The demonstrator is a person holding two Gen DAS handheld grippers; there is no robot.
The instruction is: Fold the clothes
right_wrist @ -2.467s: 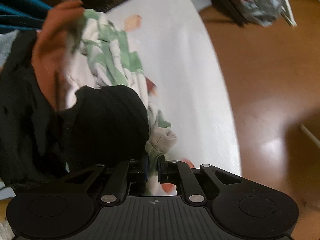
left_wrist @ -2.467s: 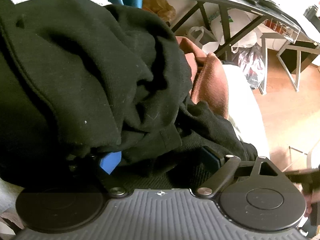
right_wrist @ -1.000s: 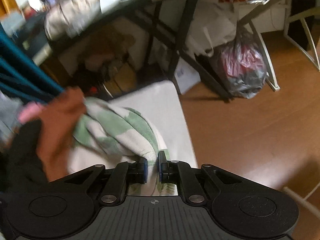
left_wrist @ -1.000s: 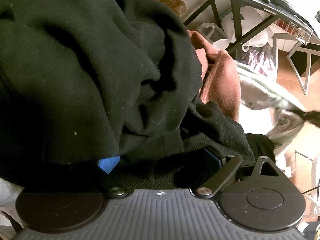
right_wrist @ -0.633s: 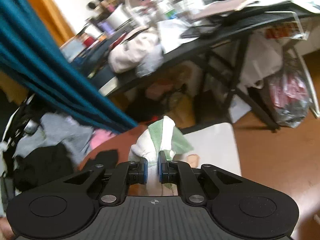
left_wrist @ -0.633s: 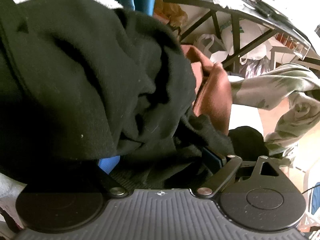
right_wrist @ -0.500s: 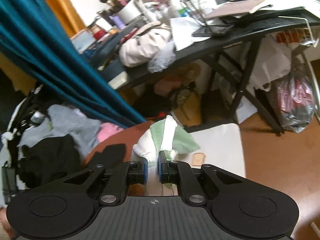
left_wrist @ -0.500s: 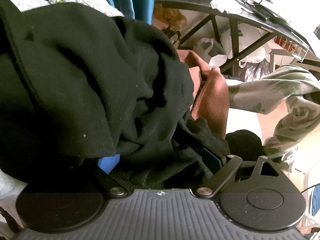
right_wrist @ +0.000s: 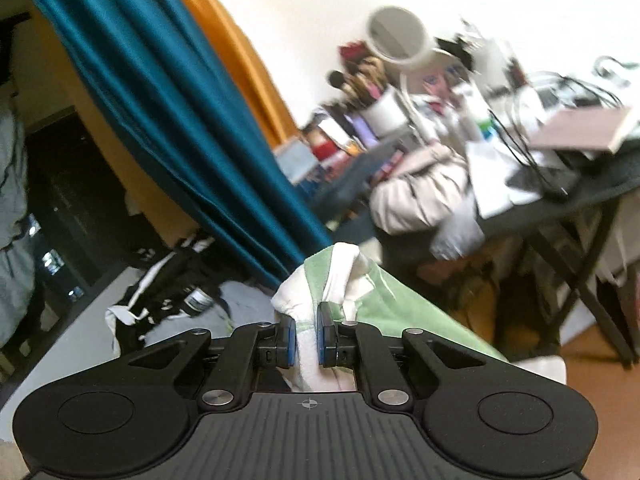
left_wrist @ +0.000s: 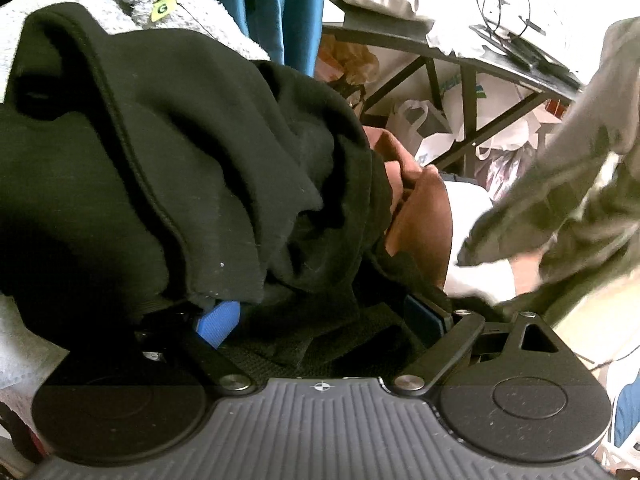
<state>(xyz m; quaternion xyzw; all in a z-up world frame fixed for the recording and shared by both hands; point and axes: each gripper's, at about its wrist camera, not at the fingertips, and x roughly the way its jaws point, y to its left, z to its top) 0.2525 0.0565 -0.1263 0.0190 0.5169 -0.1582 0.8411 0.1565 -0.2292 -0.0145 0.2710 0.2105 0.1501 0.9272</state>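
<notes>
1. Left wrist view: the left claw (left_wrist: 320,316) stands spread wide, its blue pads (left_wrist: 218,320) far apart, nosed into a heap of black garment (left_wrist: 180,160) that drapes over both fingers without being pinched. A rust-brown garment (left_wrist: 424,220) lies just beyond the black one, touching it, and a white surface (left_wrist: 476,276) shows past that. At the right edge the green-and-white patterned garment (left_wrist: 580,200) hangs in the air, blurred.
   - Risk: loose black folds sit between the parted fingers, so a closing move could catch several layers at once (or the wrong cloth) and drag the whole heap along.
   - Risk: the hanging garment's low end sits close to the brown piece; a swing could snag it or pull it off the pile.

2. Right wrist view: the right claw (right_wrist: 306,338) is clenched on a bunched wad of the same green-and-white patterned garment (right_wrist: 340,280), held high, with the rest trailing down out of sight. A cluttered bench (right_wrist: 540,196) and a blue curtain (right_wrist: 168,120) stand behind.
   - Risk: the grip is on a crumpled knot, not an edge or a corner, so the cloth is likely to hang twisted and land creased.
   - Risk: the view is blurred (I judge quick motion), and the thick wad could slip from the pads.
   - Risk: the bench's cables and jars are near; a wide sweep could catch them.
</notes>
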